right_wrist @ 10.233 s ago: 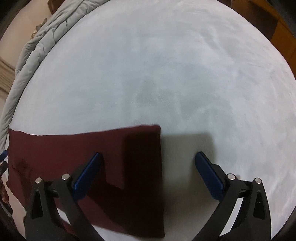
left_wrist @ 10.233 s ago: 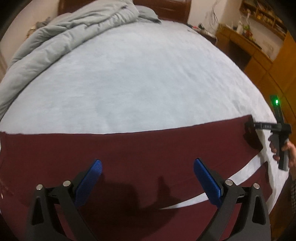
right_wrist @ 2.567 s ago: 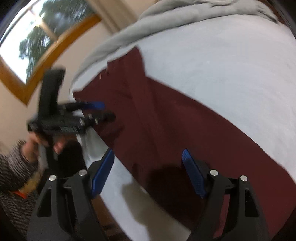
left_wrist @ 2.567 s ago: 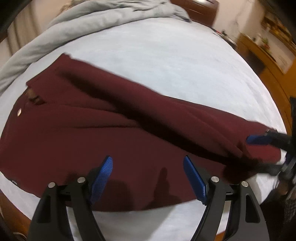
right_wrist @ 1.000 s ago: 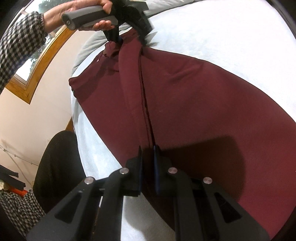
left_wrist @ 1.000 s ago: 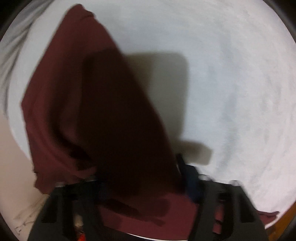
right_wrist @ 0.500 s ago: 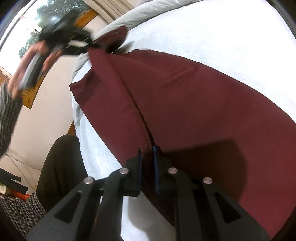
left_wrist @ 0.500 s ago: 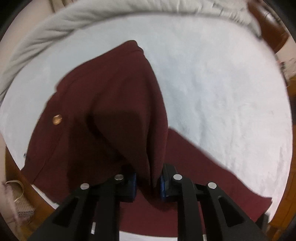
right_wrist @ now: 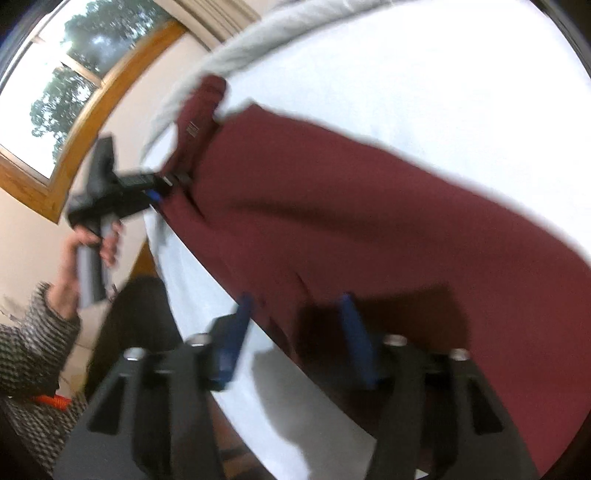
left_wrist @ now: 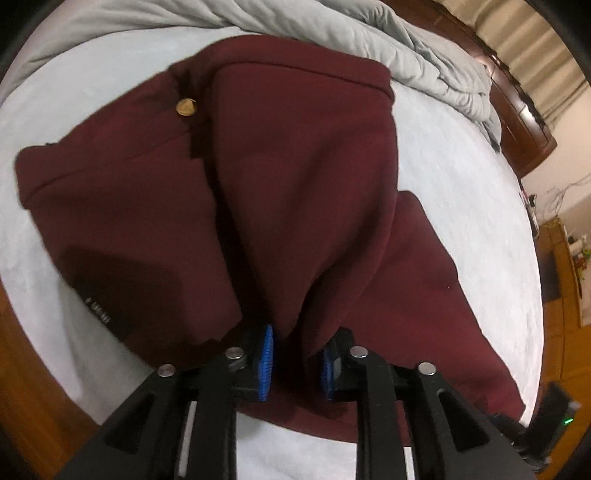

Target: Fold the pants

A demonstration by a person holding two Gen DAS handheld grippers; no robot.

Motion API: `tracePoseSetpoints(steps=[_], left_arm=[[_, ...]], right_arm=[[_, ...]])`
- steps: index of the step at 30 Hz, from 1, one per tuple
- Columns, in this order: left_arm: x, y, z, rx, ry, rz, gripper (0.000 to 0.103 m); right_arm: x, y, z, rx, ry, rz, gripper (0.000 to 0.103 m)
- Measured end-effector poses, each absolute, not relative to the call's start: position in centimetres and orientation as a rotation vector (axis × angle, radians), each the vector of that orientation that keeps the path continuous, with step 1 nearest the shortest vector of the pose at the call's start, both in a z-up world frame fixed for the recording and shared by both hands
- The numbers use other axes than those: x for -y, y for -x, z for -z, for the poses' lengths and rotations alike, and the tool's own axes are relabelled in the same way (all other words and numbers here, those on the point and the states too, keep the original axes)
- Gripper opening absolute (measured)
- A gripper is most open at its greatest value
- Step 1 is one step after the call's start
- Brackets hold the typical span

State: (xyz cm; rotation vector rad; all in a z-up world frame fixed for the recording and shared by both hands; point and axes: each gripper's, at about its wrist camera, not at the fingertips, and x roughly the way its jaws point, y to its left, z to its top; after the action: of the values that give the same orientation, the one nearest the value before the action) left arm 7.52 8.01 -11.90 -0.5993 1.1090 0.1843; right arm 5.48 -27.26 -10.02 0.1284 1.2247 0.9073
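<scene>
The dark red pants [left_wrist: 303, 177] lie on the pale blue bed, waist end to the left with a brass button [left_wrist: 185, 107] showing. My left gripper [left_wrist: 295, 363] is shut on a bunched fold of the waist part and holds it over the other half. In the right wrist view the pants [right_wrist: 351, 221] run lengthwise along the bed's near edge. My right gripper [right_wrist: 295, 332] is open, its blue pads astride the pants' near edge, holding nothing. The left gripper [right_wrist: 147, 188] shows there too, clamped on the far waist end.
A grey quilt [left_wrist: 258, 22] is heaped along the far side of the bed [left_wrist: 461, 155]. A wooden headboard [left_wrist: 517, 110] and wooden cabinets [left_wrist: 565, 266] stand at the right. A window [right_wrist: 55, 96] is on the wall. The person's dark-trousered legs [right_wrist: 129, 332] stand by the bed edge.
My right gripper has opened and let go of the pants' edge. My left gripper has come down lower with the waist fold, laying it over the other half.
</scene>
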Motion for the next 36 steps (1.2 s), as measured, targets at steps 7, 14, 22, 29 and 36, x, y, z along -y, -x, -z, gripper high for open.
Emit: tracePoseSetpoints(steps=[7, 14, 22, 29, 36], left_arm=[[-12.0, -7.0, 10.0, -1.112, 0.633, -0.105, 0.073], [-16.9, -4.5, 8.4, -0.973, 0.469, -0.306, 0.076], [-19.8, -5.3, 11.6, -1.016, 0.539, -0.255, 0.073], [-24.1, -1.8, 8.7, -0.949, 0.631, -0.208, 0.071], [-25.9, 1.9, 6.7, -0.774, 0.824, -0.134, 0.071]], right_arm=[[18.3, -10.1, 6.6, -1.2, -0.122, -1.02, 0.062], [6.1, -17.7, 7.9, -1.288, -0.318, -1.104, 0.062], [-1.5, -23.5, 13.3, -1.456, -0.36, -0.993, 0.063], [-3.0, -22.7, 11.3, -1.346, -0.365, -1.122, 0.021], [-7.9, -16.0, 5.5, -1.189, -0.306, -1.461, 0.02]])
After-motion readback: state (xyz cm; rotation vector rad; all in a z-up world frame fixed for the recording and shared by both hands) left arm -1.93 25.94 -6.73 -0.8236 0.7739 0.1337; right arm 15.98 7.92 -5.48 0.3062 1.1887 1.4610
